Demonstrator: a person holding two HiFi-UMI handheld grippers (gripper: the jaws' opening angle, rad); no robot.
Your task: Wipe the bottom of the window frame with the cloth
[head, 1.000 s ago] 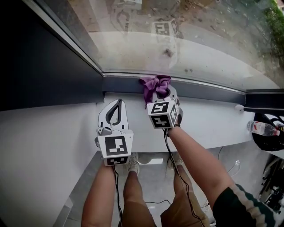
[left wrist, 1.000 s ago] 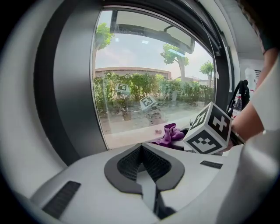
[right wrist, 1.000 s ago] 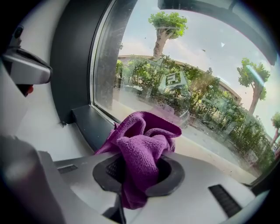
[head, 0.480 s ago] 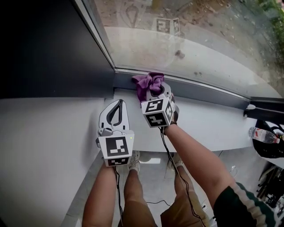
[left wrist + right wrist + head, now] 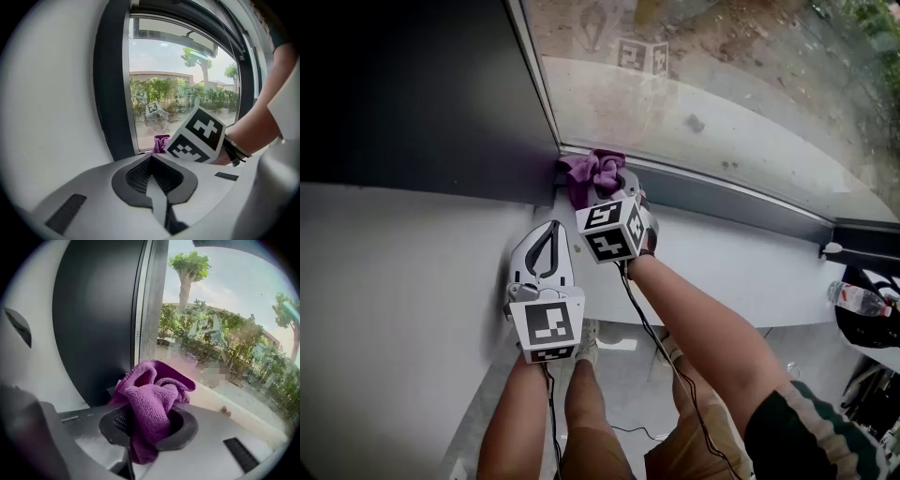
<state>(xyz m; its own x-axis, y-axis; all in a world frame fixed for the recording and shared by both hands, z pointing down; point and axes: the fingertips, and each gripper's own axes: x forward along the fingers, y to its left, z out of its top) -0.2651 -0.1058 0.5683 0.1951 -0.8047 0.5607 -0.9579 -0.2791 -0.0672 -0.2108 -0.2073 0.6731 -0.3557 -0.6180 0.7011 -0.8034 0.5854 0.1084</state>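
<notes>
Right gripper (image 5: pixel 612 187) is held out to the window's lower left corner, its marker cube toward us. Its jaws are closed on a bunched purple cloth (image 5: pixel 592 172); in the right gripper view the cloth (image 5: pixel 152 394) fills the gap between the jaws of the right gripper (image 5: pixel 149 427), with folds spilling out past the tips and a tail hanging back toward the camera. We see the cloth lying on the bottom of the window frame (image 5: pixel 722 202), at its left end, right where the dark rail meets the dark upright (image 5: pixel 441 94); it seems to touch both, though the contact itself is covered by the folds. Left gripper (image 5: pixel 549 232) sits at about 7 o'clock from the right one, near it, over the white sill (image 5: pixel 741 262). In the left gripper view its jaws (image 5: pixel 152 161) are together with nothing between them. The glass (image 5: pixel 694 84) runs off at 12 o'clock. A plastic bottle (image 5: pixel 861 298) lies far off at 3 o'clock.
</notes>
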